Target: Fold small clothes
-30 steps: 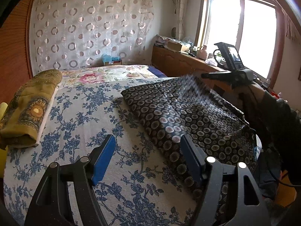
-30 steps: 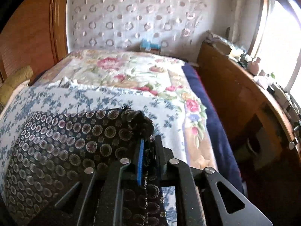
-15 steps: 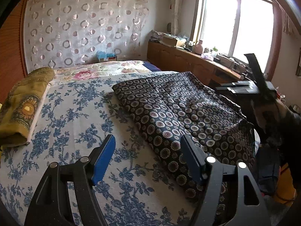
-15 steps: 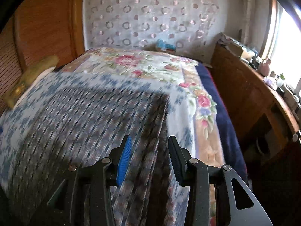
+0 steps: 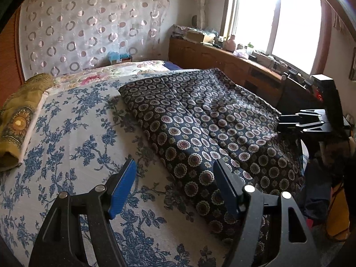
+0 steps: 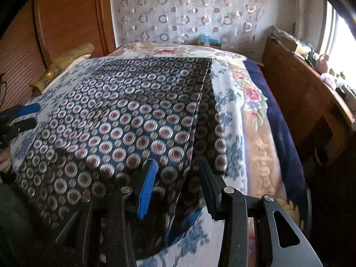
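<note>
Under right gripper (image 6: 176, 181), garment's (image 6: 124, 120) blurred near edge.

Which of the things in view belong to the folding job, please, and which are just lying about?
For the job: dark patterned cloth, left gripper, right gripper, both open and empty.

Lying about: yellow pillow, floral blanket, blue box, windowsill clutter.

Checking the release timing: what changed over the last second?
The right claw let go of the dark circle-patterned cloth: its jaws have just been opening, nothing pinched between them now, and it has drawn back from the corner it held. The lifted corner dropped; the cloth lies folded flat on the blue floral bedsheet. The left claw stayed open and empty.
</note>
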A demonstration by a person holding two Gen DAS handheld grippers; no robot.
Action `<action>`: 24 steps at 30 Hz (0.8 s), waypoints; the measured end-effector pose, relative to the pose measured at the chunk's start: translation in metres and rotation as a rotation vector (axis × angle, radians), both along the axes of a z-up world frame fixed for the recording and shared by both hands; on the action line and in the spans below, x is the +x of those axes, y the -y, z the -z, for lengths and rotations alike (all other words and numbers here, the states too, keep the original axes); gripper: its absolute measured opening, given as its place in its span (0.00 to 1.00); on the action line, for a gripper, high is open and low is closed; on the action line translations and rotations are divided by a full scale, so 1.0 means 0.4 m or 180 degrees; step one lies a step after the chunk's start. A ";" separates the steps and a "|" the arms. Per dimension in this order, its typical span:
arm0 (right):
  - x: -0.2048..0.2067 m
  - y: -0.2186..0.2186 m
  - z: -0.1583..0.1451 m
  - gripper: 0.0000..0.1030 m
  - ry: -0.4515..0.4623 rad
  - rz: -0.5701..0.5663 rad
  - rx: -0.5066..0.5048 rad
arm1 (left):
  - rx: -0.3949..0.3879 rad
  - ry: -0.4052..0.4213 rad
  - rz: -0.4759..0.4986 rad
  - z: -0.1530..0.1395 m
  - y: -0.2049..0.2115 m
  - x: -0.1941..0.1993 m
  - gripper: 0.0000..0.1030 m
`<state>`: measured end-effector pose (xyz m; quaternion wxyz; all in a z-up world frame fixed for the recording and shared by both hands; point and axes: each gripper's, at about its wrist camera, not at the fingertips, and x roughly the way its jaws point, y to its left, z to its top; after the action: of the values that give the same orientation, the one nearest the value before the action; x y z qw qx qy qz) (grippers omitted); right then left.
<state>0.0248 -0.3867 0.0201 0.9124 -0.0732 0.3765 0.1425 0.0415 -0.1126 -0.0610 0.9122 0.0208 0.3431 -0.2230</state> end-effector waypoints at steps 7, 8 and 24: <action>-0.023 -0.008 0.007 0.08 -0.0039 -0.0092 -0.0058 | 0.0069 -0.0098 0.0031 0.020 0.016 -0.002 0.70; -0.021 -0.003 0.003 0.07 -0.0009 -0.0063 -0.0070 | 0.0075 -0.0111 0.0036 0.021 0.017 -0.002 0.70; -0.038 0.032 -0.024 0.02 0.0250 0.0302 -0.0013 | 0.0064 -0.0265 0.0188 0.039 0.031 -0.004 0.69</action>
<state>0.0097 -0.3994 0.0298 0.9321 -0.0627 0.3437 0.0954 0.0398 -0.1251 -0.0767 0.8899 0.0307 0.3822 -0.2471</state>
